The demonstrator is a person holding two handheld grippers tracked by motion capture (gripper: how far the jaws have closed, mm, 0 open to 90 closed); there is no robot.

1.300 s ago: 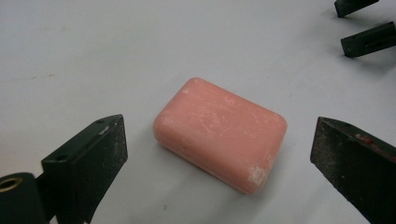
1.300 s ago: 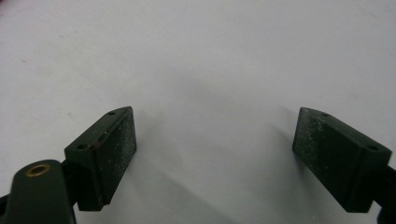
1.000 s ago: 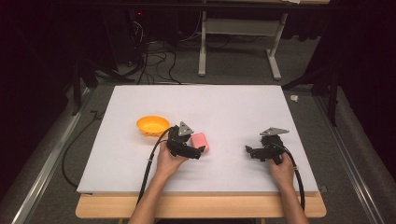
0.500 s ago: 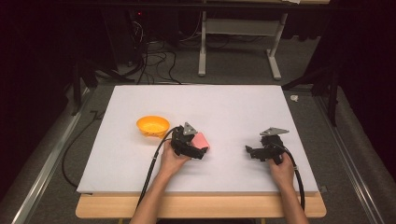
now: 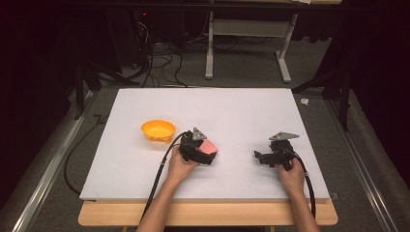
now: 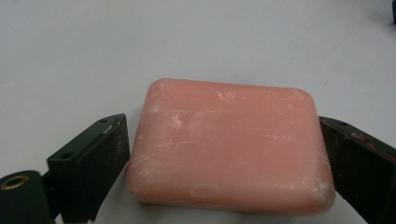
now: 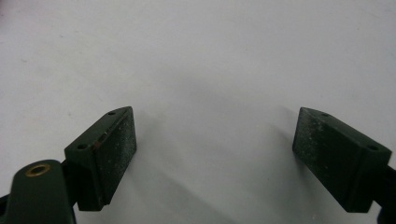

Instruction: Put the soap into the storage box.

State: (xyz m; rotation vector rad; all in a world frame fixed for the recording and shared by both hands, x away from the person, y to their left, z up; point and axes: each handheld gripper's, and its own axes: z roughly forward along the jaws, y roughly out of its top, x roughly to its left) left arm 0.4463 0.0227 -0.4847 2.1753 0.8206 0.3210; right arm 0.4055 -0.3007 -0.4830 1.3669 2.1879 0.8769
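White board covers the bench (image 5: 145, 169), where we see a pink soap bar (image 6: 231, 147) lying flat between the left claw's (image 5: 207, 154) jaws, right of the orange bowl (image 5: 158, 130); whether they pinch it, we cannot tell. Further right, our right claw (image 7: 215, 154) gapes, holding nothing.

Pink soap bar (image 6: 229, 144): no readable text or brand, just pale scuffs on its top face.
White surface (image 5: 241, 111): no writing, no labels.
Orange bowl (image 5: 158, 130): no markings legible.
Numbers and signs: none readable.
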